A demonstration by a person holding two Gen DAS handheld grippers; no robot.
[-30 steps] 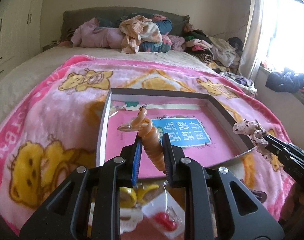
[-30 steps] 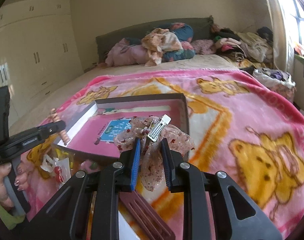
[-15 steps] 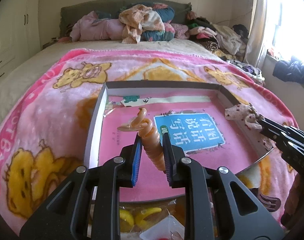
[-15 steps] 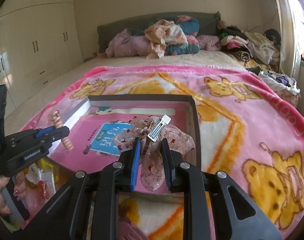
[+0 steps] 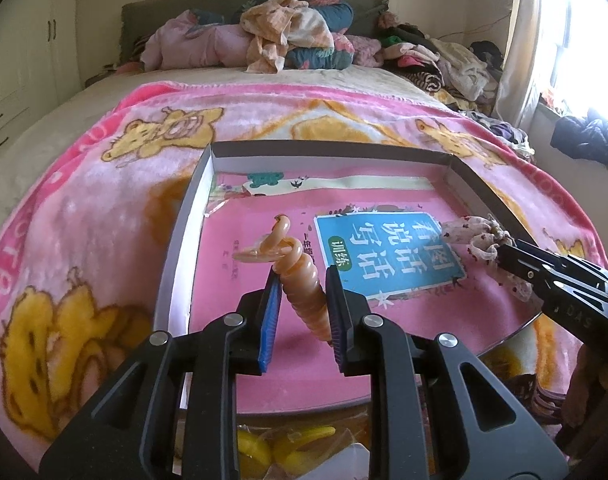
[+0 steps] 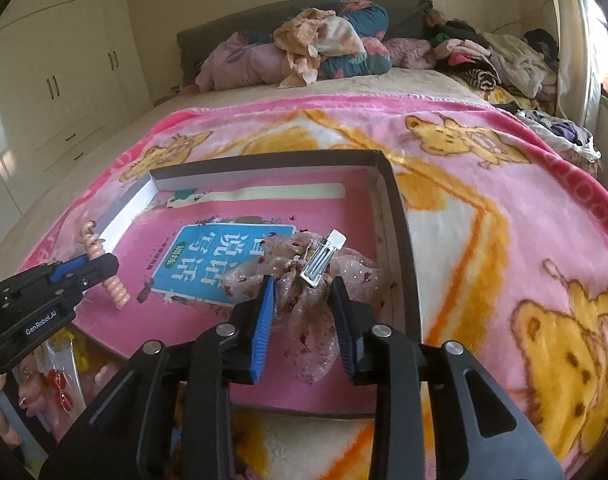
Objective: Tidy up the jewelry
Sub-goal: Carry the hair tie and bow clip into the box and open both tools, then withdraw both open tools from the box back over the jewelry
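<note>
Two grippers, one tray, one book, two hair pieces in play.

Far left: left gripper [image 5: 300,280] clamped narrow on one peach spiral hair tie [image 5: 304,284], its coiled end curling up past the blue pads, held above the left part of the pink book [image 5: 387,248] lying in the shallow dark-edged tray [image 5: 499,200]. Seen from the right wrist view too, as a pink coil [image 6: 112,280] hanging below the fingertips over the tray's left wall.

Middle: one tray only, set on the pink bear blanket [image 5: 84,240], with a single book inside.

Right: right gripper [image 6: 302,292] with jaws opening, one sheer spotted bow clip [image 6: 311,276] with a metal clasp lying between the pads, resting on the book near the tray's right wall.

Against a second ago: both grippers lower and further in over the tray; spiral grip unchanged; right jaws, then pinched on the bow, now parted with a gap on either side.
</note>
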